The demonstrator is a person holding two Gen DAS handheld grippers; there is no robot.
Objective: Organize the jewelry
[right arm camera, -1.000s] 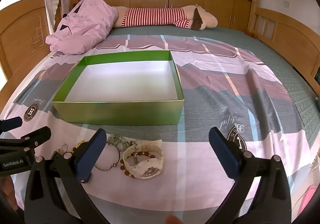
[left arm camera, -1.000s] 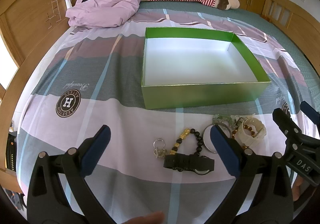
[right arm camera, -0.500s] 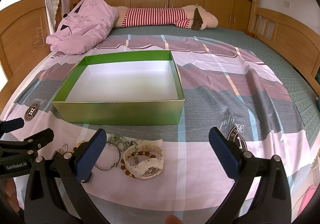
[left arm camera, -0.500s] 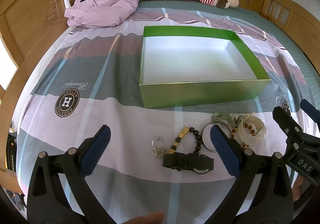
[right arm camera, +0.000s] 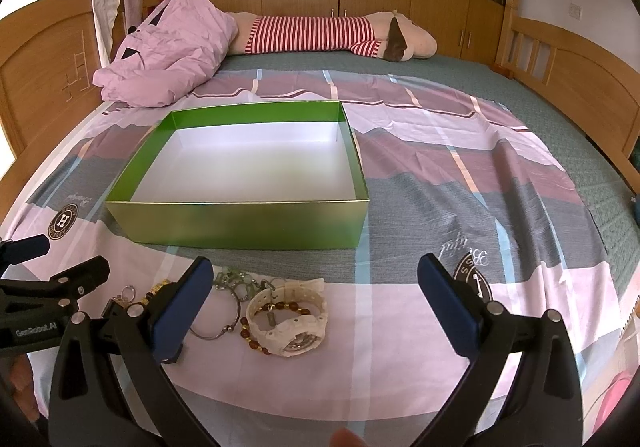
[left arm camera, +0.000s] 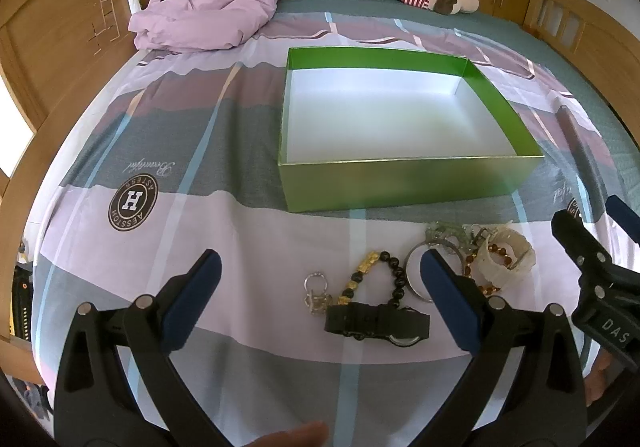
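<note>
Compared with a second ago, little changes: in the left wrist view the green box (left arm camera: 408, 183) and the jewelry sit slightly higher in the picture, and in the right wrist view the white watch (right arm camera: 290, 321) looks marginally nearer. Nothing on the bedsheet (left arm camera: 160, 239) has been displaced.

The left gripper (left arm camera: 318, 297) hovers low over the near edge of the bed with its jaws spread wide, holding nothing; between them lie the black watch (left arm camera: 376, 321), the black-and-gold bead bracelet (left arm camera: 374, 273) and a small silver ring (left arm camera: 316, 289). The right gripper (right arm camera: 316, 305) is likewise wide open and empty, the white watch and silver bangle (right arm camera: 224, 321) just beyond its left finger. All the jewelry lies on the sheet, near the box's front wall, outside it.
</note>
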